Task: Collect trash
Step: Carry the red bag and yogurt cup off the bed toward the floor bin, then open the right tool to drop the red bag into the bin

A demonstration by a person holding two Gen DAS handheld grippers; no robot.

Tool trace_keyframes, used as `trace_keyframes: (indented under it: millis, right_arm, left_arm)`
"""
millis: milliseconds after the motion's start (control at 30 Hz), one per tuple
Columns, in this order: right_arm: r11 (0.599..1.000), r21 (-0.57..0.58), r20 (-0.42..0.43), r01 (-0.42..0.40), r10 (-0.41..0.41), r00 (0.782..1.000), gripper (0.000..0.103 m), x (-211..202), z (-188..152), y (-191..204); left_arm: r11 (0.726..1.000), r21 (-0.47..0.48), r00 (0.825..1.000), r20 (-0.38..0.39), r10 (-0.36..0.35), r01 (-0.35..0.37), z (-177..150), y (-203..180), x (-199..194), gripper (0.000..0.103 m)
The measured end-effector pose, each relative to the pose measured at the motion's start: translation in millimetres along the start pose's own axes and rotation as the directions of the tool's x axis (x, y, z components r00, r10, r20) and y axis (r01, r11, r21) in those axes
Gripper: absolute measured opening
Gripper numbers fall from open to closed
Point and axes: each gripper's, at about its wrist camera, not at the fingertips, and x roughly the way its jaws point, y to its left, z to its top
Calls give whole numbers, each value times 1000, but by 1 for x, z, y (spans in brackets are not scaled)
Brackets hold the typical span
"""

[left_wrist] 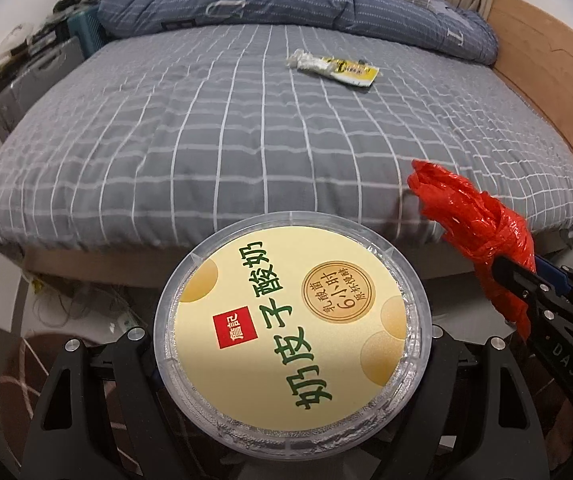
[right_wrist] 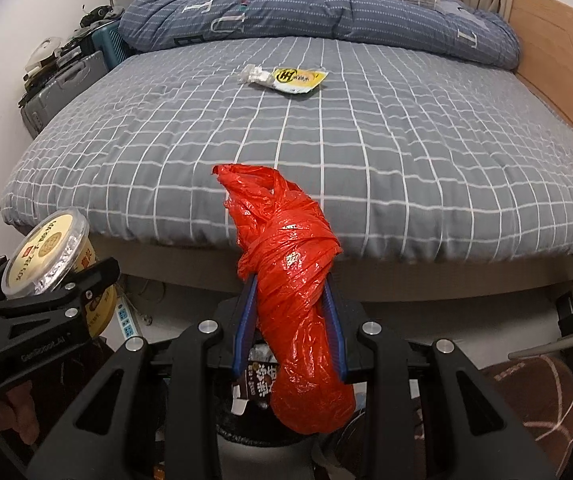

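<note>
Yogurt tub (left_wrist: 292,328) is clamped in left gripper (left_wrist: 292,360); red plastic bag (right_wrist: 294,280) is clamped in right gripper (right_wrist: 291,320); yellow, possibly sauce, sachet (right_wrist: 286,77) is left on bed (right_wrist: 366,160).

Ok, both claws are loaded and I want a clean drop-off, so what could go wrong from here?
1. The right claw pinches only the middle of the red plastic bag; its loose ends could slide free or snag.
2. The left claw grips the yogurt cup tilted, so any leftovers might leak.
3. A yellow wrapper lies on the bed with no claw free, so it could be overlooked.
</note>
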Motion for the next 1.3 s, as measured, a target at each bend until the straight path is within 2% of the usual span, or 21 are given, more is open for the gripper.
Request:
trace_keyframes:
  millis: [267, 567, 767, 933, 1133, 1300]
  right_arm:
    - [1000, -6, -87, 4, -5, 996, 30, 26, -31, 0]
    - [1000, -16, -236, 5, -9, 972, 30, 86, -52, 0]
    - [1000, -23, -294, -20, 13, 956, 31, 106, -55, 14]
    - [998, -44, -309, -44, 28, 951, 32, 113, -57, 29]
    - [999, -43, -284, -34, 20, 959, 47, 113, -52, 30]
    - [1000, -6, -252, -2, 1, 968, 66, 105, -48, 10]
  left_arm:
    - [1000, 20, 999, -42, 2, -1, -20, -1, 28, 79]
    - [1000, 15, 992, -127, -20, 22, -35, 5, 74, 79]
    - [1000, -5, 989, -145, -7, 6, -35, 21, 82, 79]
    - [999, -26, 988, -154, 15, -20, -35, 34, 83, 79]
    - [999, -28, 986, -164, 26, -31, -33, 34, 84, 79]
    - [1000, -8, 985, -171, 13, -14, -30, 19, 88, 79]
